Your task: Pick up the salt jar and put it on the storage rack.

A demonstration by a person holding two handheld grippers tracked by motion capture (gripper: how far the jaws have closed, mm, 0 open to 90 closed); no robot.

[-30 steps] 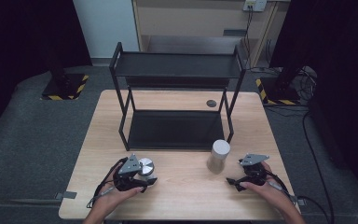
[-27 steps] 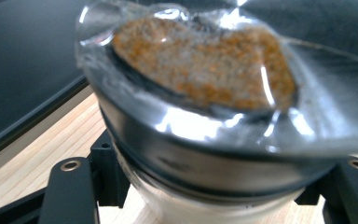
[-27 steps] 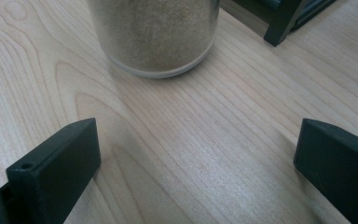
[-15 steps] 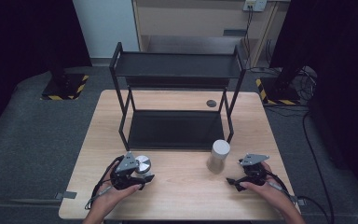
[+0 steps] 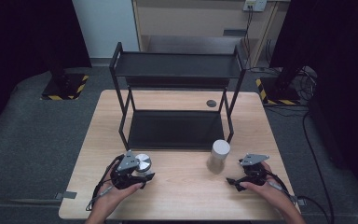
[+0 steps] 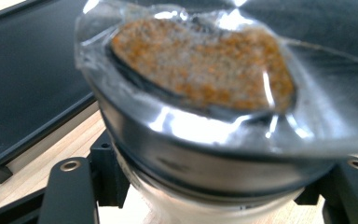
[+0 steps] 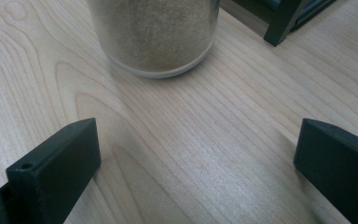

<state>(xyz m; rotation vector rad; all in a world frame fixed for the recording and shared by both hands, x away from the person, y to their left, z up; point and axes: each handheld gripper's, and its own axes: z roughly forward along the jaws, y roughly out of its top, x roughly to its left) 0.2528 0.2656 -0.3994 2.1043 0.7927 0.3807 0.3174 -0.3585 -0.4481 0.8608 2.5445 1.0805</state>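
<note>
Wooden desk (image 5: pixel 182 196) carries two jars, neither showing readable writing. Nearest, at the front left, the left gripper (image 5: pixel 137 176) is clamped around the first jar (image 5: pixel 142 163), a silver-lidded one with orange-brown grains under clear film in the left gripper view. At the front right, the right gripper (image 5: pixel 233 182) rests level, its jaws spread wide with nothing between them. Just ahead stands the second jar (image 5: pixel 218 156), upright. Beyond sits one black two-tier rack (image 5: pixel 177 93).
</note>
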